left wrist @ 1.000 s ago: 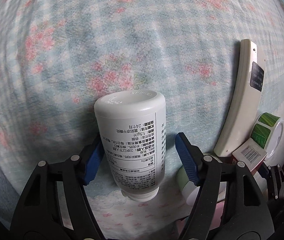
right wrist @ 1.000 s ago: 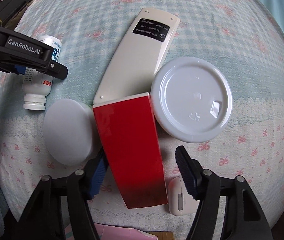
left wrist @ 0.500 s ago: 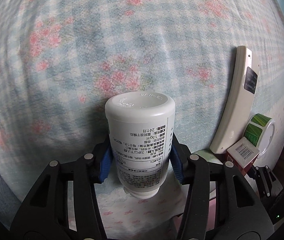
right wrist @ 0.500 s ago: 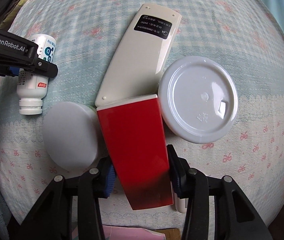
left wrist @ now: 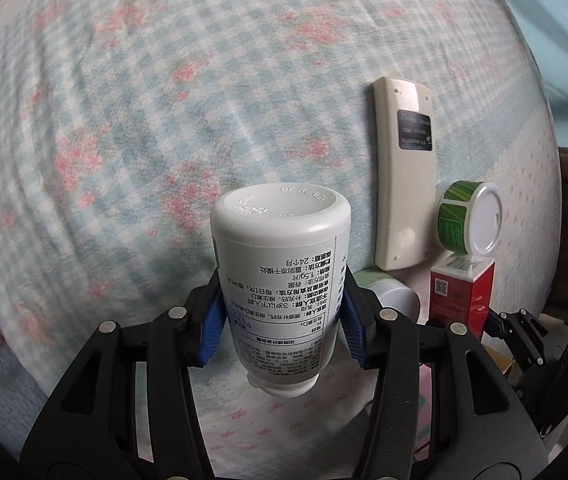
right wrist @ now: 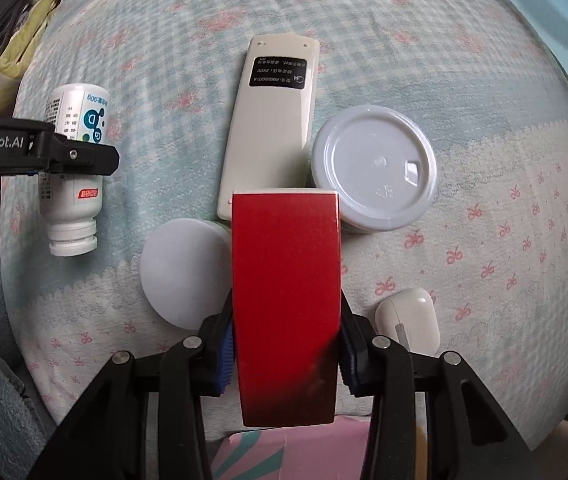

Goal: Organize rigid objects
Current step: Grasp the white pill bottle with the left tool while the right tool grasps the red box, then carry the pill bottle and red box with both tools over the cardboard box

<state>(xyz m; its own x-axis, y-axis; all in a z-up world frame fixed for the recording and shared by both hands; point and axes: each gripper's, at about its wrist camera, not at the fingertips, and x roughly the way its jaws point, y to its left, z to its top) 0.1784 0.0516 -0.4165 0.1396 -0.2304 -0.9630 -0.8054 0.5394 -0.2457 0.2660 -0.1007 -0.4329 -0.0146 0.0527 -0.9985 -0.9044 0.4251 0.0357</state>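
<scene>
Your left tool [left wrist: 282, 322] is clamped on the white bottle [left wrist: 280, 280]; both blue pads press its labelled sides. The bottle sits at lower centre of the left wrist view, base pointing away from you, neck toward the camera. In the right wrist view the same bottle [right wrist: 74, 160] appears at the left edge, crossed by the black left tool arm.

Your right tool [right wrist: 286, 350] is clamped on the red box [right wrist: 286, 300]; its pads grip the box's two long sides at lower centre of the frame.

Around the box on the checked floral bedspread [right wrist: 484, 240]:
- The beige remote [right wrist: 272, 124] lies face down above the box, its near end touching the box's far edge.
- The round white-lidded container [right wrist: 376, 168] sits upper right of the box, beside the remote.
- A white disc lid [right wrist: 184, 272] lies just left of the box.
- A white earbud case [right wrist: 408, 324] lies lower right, near the right tool arm.
</scene>
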